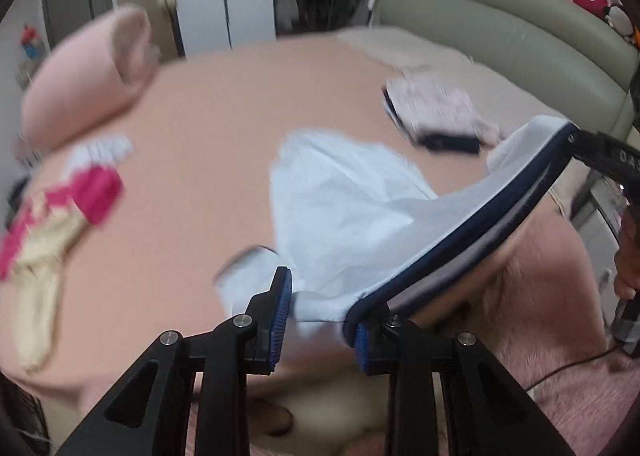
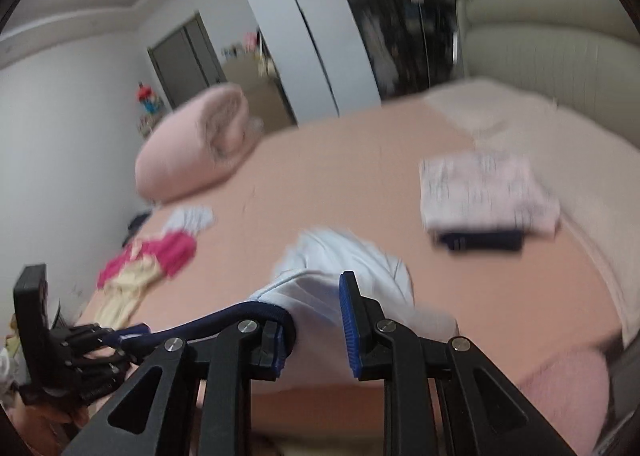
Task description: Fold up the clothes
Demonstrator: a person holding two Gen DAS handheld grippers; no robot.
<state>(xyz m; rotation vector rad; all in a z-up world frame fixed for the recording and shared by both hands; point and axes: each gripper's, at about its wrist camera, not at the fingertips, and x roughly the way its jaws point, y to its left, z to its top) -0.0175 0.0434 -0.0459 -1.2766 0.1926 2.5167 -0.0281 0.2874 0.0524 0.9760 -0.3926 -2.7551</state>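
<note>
**White garment stretched between two claws over the bed**

Left wrist view: the left claw [image 1: 320, 320] stands narrow, with the navy-trimmed edge of a white garment [image 1: 352, 208] between its blue pads [image 1: 280, 316]. Whether the pads press on the cloth cannot be told. The trim runs up and right to the right claw [image 1: 576, 144], which holds its other end. The cloth hangs down toward the pink bed [image 1: 208, 128] near its front edge. A folded stack [image 1: 436, 112] lies toward the headboard [image 1: 500, 16]. A pink and cream garment [image 1: 52, 224] lies by the left edge, and a pink rolled quilt [image 1: 84, 72] at the far left corner.

Right wrist view: the right claw [image 2: 316, 332] is narrow, the white garment [image 2: 320, 296] between its pads. The navy trim leads left to the left claw [image 2: 116, 340], held in a hand [image 2: 52, 416].
</note>
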